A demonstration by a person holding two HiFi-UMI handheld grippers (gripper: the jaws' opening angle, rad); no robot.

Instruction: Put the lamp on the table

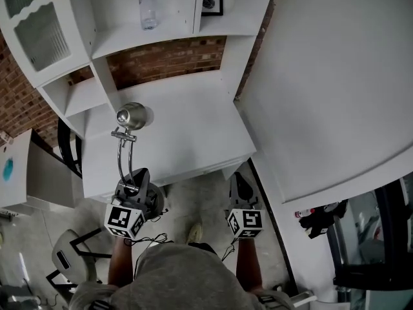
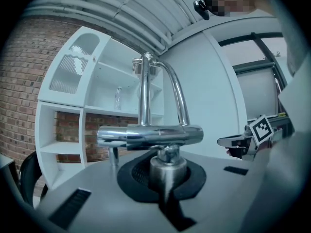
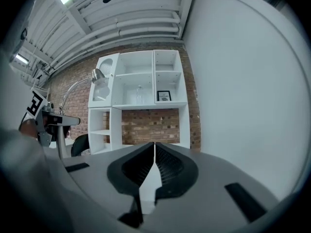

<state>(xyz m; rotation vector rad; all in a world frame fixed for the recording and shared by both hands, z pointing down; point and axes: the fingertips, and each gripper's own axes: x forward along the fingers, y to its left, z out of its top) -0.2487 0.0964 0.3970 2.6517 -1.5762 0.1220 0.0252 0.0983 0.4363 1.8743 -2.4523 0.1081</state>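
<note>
Chrome, clamped low down by the left gripper [image 2: 164, 174]: jaws shut round the stubby post beneath the crossbar of the lamp [image 1: 122, 155]. Held in the air, not yet set down. Long axis upright, across the line of the jaws, with twin stems rising from the crossbar and arching forward to the round head. Seen from the head view, head out over the front-left part of the white table [image 1: 193, 124], with the gripped foot at or just short of the table's front edge; height above the top not to be judged. Table dead ahead of the left jaws, shelf unit [image 1: 161, 50] behind it. Right gripper [image 3: 153, 165] closed on nothing, pads together, hanging off the table's front-right corner and well apart from the lamp. Left hand therefore the only one placed for the job. Probably called for next: a carry forward past the edge, then down onto bare top, post kept vertical. No base plate to be made out, so no telling how the lamp will stand once let go. Likely risk: a tip toward the forward-leaning head.
</note>
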